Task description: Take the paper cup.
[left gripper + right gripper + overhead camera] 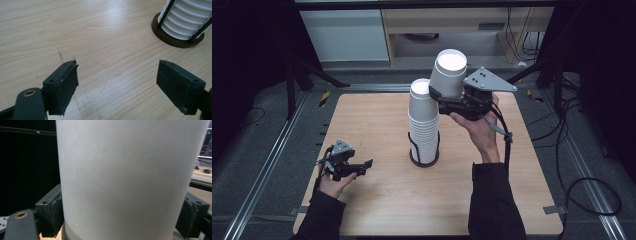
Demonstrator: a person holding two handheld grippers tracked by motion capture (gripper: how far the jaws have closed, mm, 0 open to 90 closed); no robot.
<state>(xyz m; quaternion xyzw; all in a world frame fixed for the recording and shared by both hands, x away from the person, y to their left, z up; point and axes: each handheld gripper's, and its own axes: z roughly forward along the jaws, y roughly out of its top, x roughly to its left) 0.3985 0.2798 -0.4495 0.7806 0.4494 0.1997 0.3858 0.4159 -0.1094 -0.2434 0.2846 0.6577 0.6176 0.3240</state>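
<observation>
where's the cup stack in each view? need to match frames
High view: cup stack stands mid-table in its dark-based holder, left of the single cup held by the right tool.
Left gripper view: top right corner, lower ribbed rims above the brown base, beyond the open left tool.
Right gripper view: I can't pick it out; the held cup blocks the frame.
Shared landmark: the wooden table.

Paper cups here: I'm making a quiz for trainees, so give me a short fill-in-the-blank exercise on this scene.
1. The right tool grips a single white ____, held in the air.
2. The stack of cups stands in a holder on the ____ table.
3. The left tool has its jaws ____, with nothing between them.

Missing words: cup; wooden; open
</observation>
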